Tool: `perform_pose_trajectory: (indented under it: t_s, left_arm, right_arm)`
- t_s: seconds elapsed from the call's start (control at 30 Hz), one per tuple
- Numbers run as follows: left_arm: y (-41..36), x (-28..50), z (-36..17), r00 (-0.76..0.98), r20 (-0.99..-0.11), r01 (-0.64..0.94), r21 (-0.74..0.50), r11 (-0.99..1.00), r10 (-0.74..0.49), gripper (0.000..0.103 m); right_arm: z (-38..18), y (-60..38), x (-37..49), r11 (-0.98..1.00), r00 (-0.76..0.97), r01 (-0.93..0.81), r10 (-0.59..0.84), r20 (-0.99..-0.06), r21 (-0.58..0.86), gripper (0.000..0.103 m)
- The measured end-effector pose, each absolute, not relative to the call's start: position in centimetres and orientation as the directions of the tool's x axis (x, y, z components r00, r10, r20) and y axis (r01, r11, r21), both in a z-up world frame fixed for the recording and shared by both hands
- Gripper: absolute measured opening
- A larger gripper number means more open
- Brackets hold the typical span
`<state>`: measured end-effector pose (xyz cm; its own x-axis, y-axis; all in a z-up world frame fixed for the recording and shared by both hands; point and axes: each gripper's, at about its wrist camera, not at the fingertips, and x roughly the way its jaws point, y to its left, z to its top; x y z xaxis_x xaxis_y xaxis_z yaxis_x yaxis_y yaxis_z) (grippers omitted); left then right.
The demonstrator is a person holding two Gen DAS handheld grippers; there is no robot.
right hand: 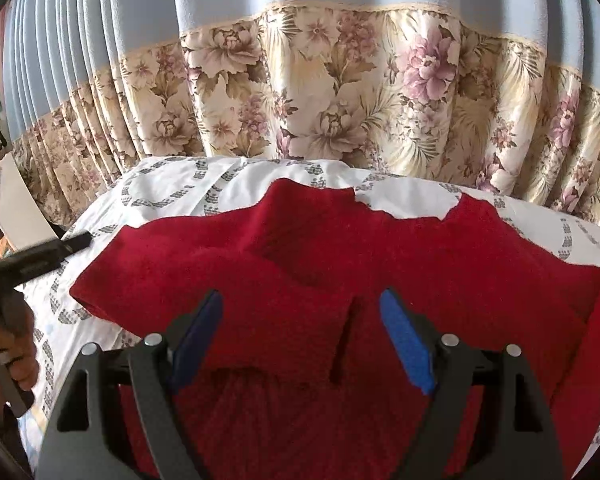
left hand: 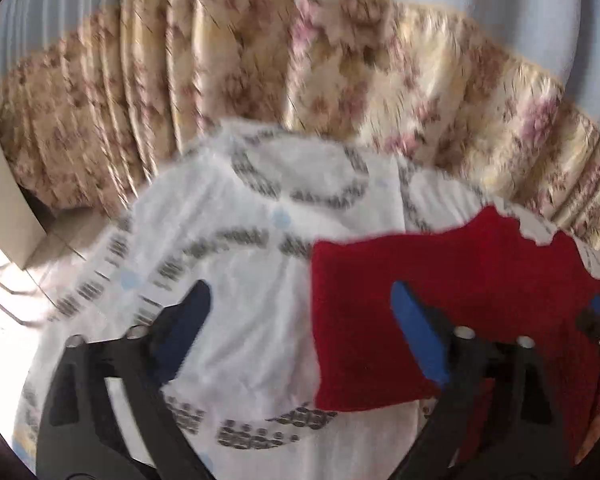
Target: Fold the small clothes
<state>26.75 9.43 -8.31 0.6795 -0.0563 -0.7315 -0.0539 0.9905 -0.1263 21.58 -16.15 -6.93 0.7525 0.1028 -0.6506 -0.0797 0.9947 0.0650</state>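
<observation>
I'm working in a home bedroom. Ahead of my tools lies a bed under a white patterned sheet [right hand: 172,184], and behind it hang pleated floral curtains [right hand: 340,92] with a blue upper band. Tiled floor [left hand: 56,240] shows off to the left.

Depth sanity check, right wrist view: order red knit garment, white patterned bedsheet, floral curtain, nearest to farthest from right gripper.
1. Red knit garment: directly under and ahead of the open right gripper.
2. White patterned bedsheet: beyond and left of the garment.
3. Floral cream curtain: hanging behind the bed, farthest.
</observation>
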Motion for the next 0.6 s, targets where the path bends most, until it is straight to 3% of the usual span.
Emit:
perform_pose_trajectory:
  t_s: [0.03,0.1,0.27,0.33,0.43,0.6]
  left_arm:
    - [9.2,27.0,-8.9,0.659,-0.749,-0.045,-0.135,0.99,-0.072,0.072]
    - [8.5,27.3,-9.7,0.632,-0.767,-0.016,-0.159,0.987,-0.113,0.042]
    - [6.2,27.1,-10.4,0.64,-0.764,0.013,-0.092,0.996,-0.079,0.008]
    - [7.0,26.8,-9.6,0.677,-0.732,-0.021,-0.119,0.993,-0.074,0.007]
    - [8.6,26.2,-7.8,0.745,-0.658,-0.157,-0.014,0.987,0.11,0.007]
    - [9.5,26.3,-8.2,0.73,-0.674,-0.175,-0.021,0.984,0.115,0.008]
  right_arm:
    - [-7.0,-16.4,21.5,0.995,0.753,-0.076,0.103,-0.65,0.07,0.081]
    - [-7.0,-16.8,21.5,0.995,0.753,-0.071,0.103,-0.65,0.075,0.081]
    - [-7.3,-17.6,21.3,0.994,0.75,-0.064,0.103,-0.653,0.084,0.081]
    - [-7.5,-17.9,21.3,0.994,0.747,-0.06,0.103,-0.656,0.088,0.081]
    - [-7.7,-18.3,21.4,0.995,0.747,-0.051,0.092,-0.658,0.082,0.081]
    - [-7.8,-18.0,22.1,0.995,0.744,-0.054,0.096,-0.661,0.084,0.081]
